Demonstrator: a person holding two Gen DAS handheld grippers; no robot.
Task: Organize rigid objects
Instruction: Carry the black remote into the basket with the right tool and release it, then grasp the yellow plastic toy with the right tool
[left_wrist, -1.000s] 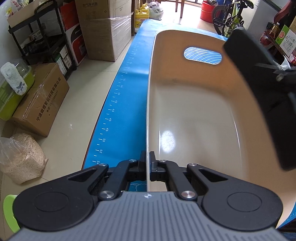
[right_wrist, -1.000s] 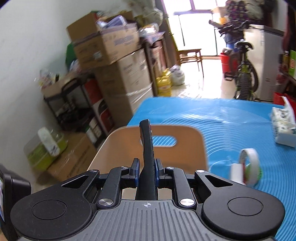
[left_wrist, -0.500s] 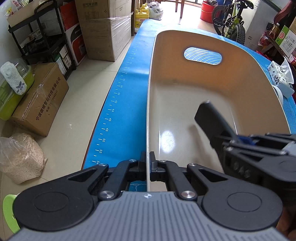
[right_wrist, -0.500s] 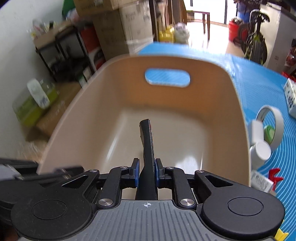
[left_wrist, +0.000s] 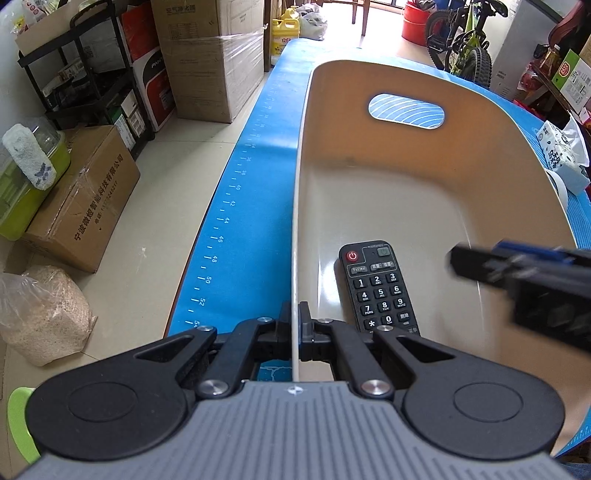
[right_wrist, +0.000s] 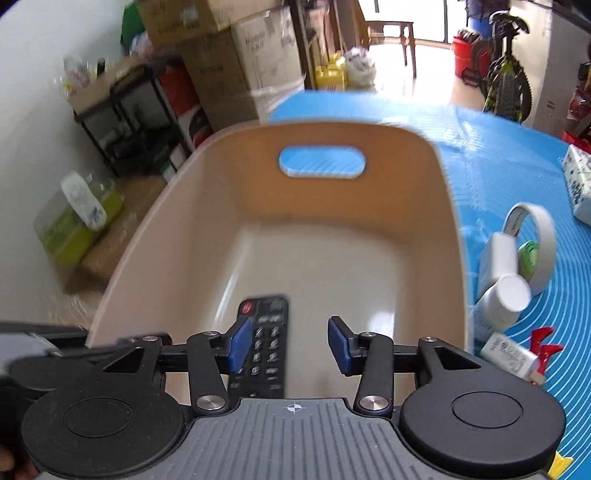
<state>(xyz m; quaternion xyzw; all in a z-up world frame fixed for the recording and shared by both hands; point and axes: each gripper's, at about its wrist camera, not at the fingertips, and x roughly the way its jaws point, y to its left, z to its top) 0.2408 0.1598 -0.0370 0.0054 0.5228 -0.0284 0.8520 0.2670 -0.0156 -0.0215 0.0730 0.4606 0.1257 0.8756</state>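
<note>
Blue mat (left_wrist: 255, 206) over the bench, with white ruler marks and numbers along the edge (40, 42, 44, 46, 48, 50, 52 can be read). Pale tiled floor (left_wrist: 155, 236) beside it. Stacked cardboard boxes (left_wrist: 218, 59), a black shelf rack (left_wrist: 85, 77) and a small bike (left_wrist: 465, 40) farther back in the room. Brown box (left_wrist: 85, 206) on the floor with Chinese writing on its side, next to a green tub (left_wrist: 29, 184) and a clear bag of grain (left_wrist: 44, 314).

Big beige tub (left_wrist: 491, 155) on the mat, with an oval handle hole at the far end. Black remote (left_wrist: 380, 291) flat on the tub floor, near the left wall, buttons up. Red power button at the top, "TV/AV" under it, then number keys 1 to 9, a star and 0.

Left tongs (left_wrist: 294, 325) pinched tight on the tub's thin near rim. Right tongs (right_wrist: 287, 345) spread wide over the tub, holding nothing, remote lying below and between the blue pads (right_wrist: 238, 345) (picture a bit blurry here).

On the mat to the right of the tub: a white tape ring (right_wrist: 535, 243), a white bottle (right_wrist: 498, 299), a small white pack (right_wrist: 513, 356) beside something red (right_wrist: 545, 343), and a tissue pack (left_wrist: 561, 155) with black print. Tub's right wall between these and the remote.
</note>
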